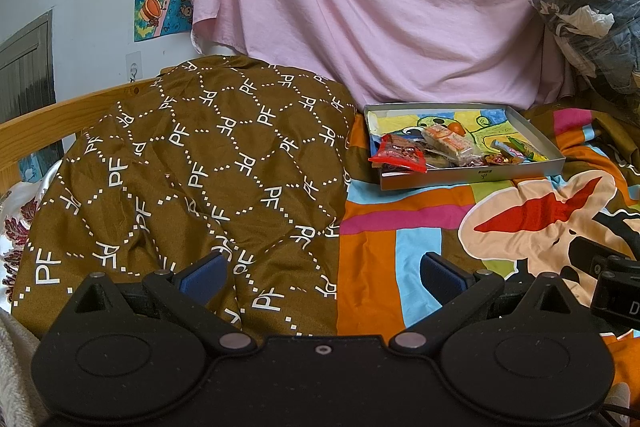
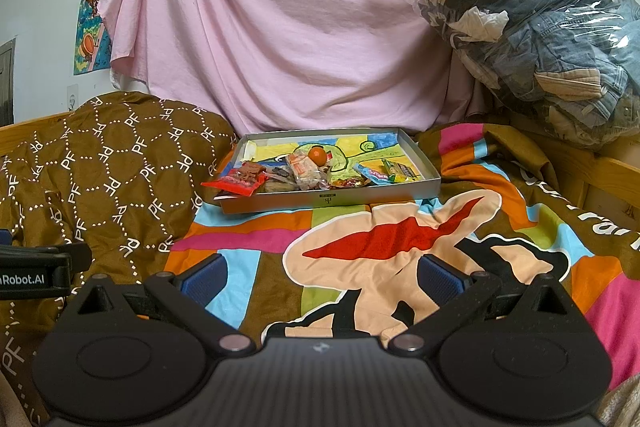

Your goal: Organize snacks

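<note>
A shallow grey box (image 1: pixel 472 175) (image 2: pixel 332 199) with a drawing inside lies on the bed and holds several snacks: a red packet (image 1: pixel 398 157) (image 2: pixel 236 183) hanging over its front left edge, a clear-wrapped wafer pack (image 1: pixel 448 141) (image 2: pixel 306 169), an orange ball (image 2: pixel 318 155), and small colourful candy packets (image 1: pixel 520 151) (image 2: pixel 384 173). My left gripper (image 1: pixel 322 279) is open and empty, low over the bedding, well short of the box. My right gripper (image 2: pixel 322 279) is also open and empty, in front of the box.
A brown patterned quilt (image 1: pixel 192 179) (image 2: pixel 100 167) is heaped left of the box. A colourful bedspread (image 2: pixel 400 243) covers the bed. A pink sheet (image 1: pixel 360 7) hangs behind. A clear bag of clothes (image 2: pixel 540 35) sits at the right. A wooden bed rail (image 1: pixel 48 123) runs along the left.
</note>
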Tool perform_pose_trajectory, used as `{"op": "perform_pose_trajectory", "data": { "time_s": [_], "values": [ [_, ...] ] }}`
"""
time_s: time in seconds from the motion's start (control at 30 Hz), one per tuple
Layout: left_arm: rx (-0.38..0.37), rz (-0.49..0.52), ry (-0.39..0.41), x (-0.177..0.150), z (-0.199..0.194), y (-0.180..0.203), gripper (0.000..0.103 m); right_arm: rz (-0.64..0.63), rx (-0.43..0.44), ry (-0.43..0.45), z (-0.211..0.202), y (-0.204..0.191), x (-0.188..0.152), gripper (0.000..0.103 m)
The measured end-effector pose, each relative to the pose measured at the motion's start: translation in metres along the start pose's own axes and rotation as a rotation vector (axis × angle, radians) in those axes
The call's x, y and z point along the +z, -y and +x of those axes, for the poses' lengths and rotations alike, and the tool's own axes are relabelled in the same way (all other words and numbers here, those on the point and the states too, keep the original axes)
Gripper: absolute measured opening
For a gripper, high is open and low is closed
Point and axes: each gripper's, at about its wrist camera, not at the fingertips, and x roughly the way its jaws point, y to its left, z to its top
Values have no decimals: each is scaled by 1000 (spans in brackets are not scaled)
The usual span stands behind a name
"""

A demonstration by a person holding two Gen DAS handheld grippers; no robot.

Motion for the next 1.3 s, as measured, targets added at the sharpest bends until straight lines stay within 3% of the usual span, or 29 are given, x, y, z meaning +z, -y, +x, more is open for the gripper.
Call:
{"op": "perform_pose_trajectory", "data": {
  "time_s": [0.93,1.3],
  "values": [
    [3,-4,-3,-1,-1,-1,102,2,-1,-8,1,0,-2,103],
    [39,8,-11,-1,-2,1,102,1,-3,-19,2,-1,-2,103]
  ]
}}
